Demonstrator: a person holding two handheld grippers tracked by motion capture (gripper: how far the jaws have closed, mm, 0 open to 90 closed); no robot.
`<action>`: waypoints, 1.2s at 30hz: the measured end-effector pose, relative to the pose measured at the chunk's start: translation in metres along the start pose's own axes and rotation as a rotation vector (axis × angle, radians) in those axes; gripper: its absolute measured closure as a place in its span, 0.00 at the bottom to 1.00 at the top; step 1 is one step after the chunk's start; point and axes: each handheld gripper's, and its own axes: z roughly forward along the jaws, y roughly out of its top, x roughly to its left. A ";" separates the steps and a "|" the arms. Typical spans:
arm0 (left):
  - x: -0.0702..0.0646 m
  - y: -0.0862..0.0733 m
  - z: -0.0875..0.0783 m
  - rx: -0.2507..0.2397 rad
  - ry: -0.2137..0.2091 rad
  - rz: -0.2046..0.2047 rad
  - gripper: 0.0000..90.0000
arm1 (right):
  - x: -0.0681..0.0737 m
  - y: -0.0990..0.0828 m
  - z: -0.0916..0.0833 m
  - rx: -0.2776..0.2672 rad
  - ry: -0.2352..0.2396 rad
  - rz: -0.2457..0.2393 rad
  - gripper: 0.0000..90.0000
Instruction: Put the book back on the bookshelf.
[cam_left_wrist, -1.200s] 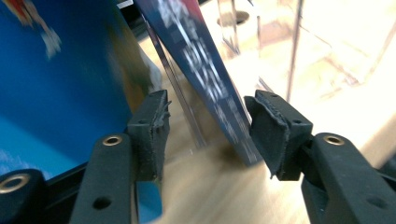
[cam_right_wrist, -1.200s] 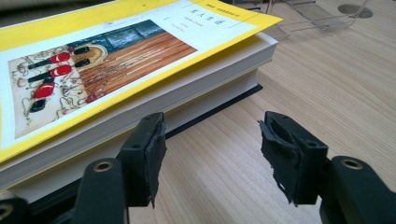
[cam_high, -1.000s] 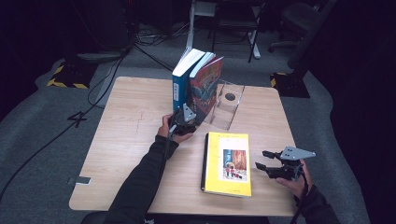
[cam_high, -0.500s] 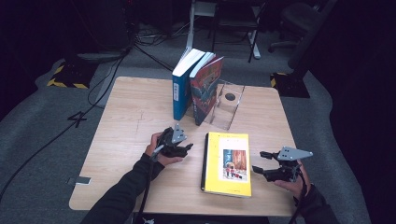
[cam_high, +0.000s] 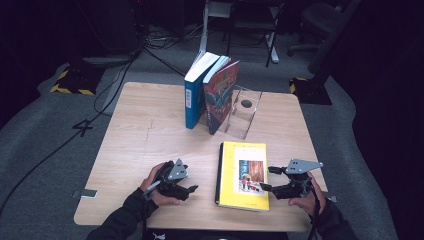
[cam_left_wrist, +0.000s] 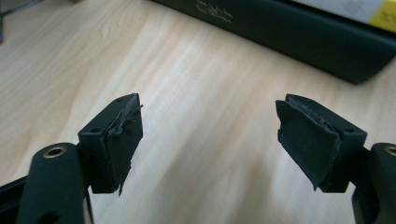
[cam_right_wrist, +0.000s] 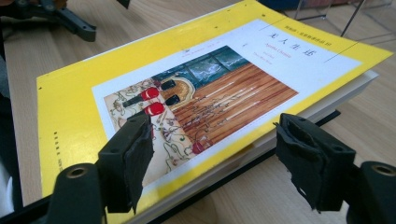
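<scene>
The left gripper (cam_high: 191, 188) hovers low over the wooden table (cam_high: 145, 135), its jaws just opened wide with nothing between them. The yellow book (cam_high: 243, 175) lies flat just to its right. Beyond the book's far edge, the right gripper (cam_high: 266, 179) has also just been opening and holds nothing.

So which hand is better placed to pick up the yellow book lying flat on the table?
Probably the right. The right gripper has its open jaws at the yellow book, straddling its near edge. The left gripper, also open, faces the spine with bare table between.
</scene>
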 end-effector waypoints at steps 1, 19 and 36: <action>-0.001 -0.002 -0.001 0.003 0.000 0.002 0.24 | 0.000 0.000 0.000 0.000 0.000 0.000 0.29; 0.004 -0.016 0.008 0.060 -0.048 -0.026 0.20 | -0.021 -0.001 0.022 0.078 0.077 0.123 0.13; 0.005 -0.010 0.015 0.064 -0.057 -0.035 0.19 | -0.017 0.022 0.011 -0.008 0.049 -0.036 0.28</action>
